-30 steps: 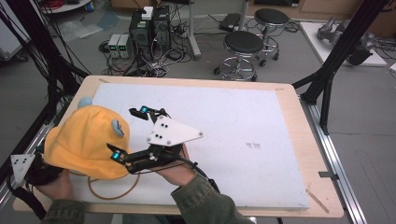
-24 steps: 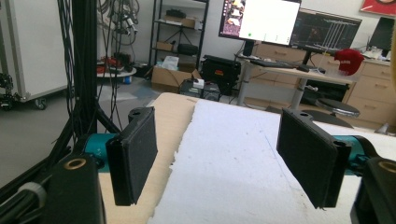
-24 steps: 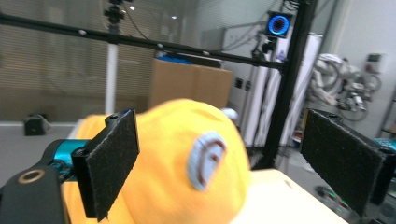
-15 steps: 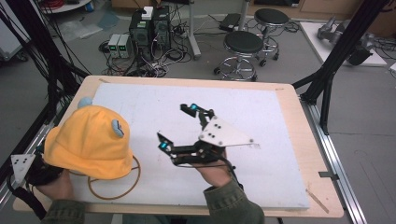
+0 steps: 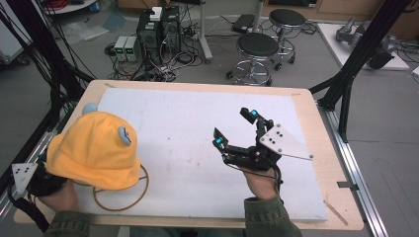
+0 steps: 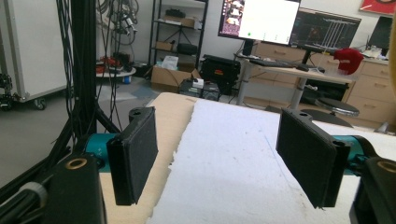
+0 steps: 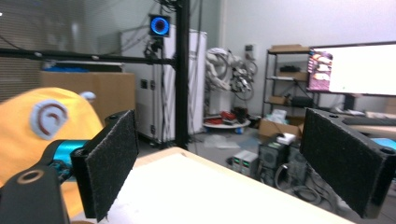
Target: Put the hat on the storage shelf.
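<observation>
Two jaws of my right hand-held gripper (image 5: pixel 236 129) stand wide apart, released, with nothing between them, held above the middle of the white tabletop (image 5: pixel 188 128). My left hand-held gripper (image 6: pixel 224 158) is also spread open and empty at the tabletop's near left corner. Just beside it the yellow hat (image 5: pixel 91 148) sits on the tabletop, its brown cord (image 5: pixel 121 202) looping out in front.

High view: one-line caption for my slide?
Right claw open above the white mat, apart from the yellow hat at the table's left.
</observation>
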The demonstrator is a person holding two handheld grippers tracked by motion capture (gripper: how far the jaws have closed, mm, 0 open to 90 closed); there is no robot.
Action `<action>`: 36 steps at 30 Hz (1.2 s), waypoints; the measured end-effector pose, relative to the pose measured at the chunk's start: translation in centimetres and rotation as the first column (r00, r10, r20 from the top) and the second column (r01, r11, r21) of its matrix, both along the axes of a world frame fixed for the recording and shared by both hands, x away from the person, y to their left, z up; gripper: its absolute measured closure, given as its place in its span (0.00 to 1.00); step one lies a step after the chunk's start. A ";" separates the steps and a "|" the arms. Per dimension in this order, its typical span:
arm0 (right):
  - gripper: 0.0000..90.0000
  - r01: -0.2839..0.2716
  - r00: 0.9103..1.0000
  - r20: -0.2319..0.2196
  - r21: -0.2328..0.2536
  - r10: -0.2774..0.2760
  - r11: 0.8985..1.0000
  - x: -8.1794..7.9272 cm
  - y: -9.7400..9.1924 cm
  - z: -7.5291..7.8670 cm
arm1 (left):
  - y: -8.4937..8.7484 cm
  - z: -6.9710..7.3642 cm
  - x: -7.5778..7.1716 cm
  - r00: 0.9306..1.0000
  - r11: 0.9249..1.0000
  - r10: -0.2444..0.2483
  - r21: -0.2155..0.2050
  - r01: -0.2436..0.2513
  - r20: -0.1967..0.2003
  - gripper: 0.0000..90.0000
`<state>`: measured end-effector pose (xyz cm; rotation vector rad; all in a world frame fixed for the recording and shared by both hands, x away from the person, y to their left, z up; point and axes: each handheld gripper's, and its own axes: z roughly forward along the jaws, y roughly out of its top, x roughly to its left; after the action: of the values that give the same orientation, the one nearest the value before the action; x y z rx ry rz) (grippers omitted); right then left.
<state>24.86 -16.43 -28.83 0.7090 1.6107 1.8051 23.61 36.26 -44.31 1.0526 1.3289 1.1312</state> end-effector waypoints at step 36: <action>0.12 0.512 0.808 -0.266 -0.125 -0.525 0.850 2.1 -11.3 -11.3 | -0.1 0.0 0.0 1.000 1.000 -0.005 -0.018 0.005 -0.001 0.32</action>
<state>26.93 -27.76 -40.12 1.3030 1.4364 1.2974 23.57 36.20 -44.34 1.0437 1.3343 1.1127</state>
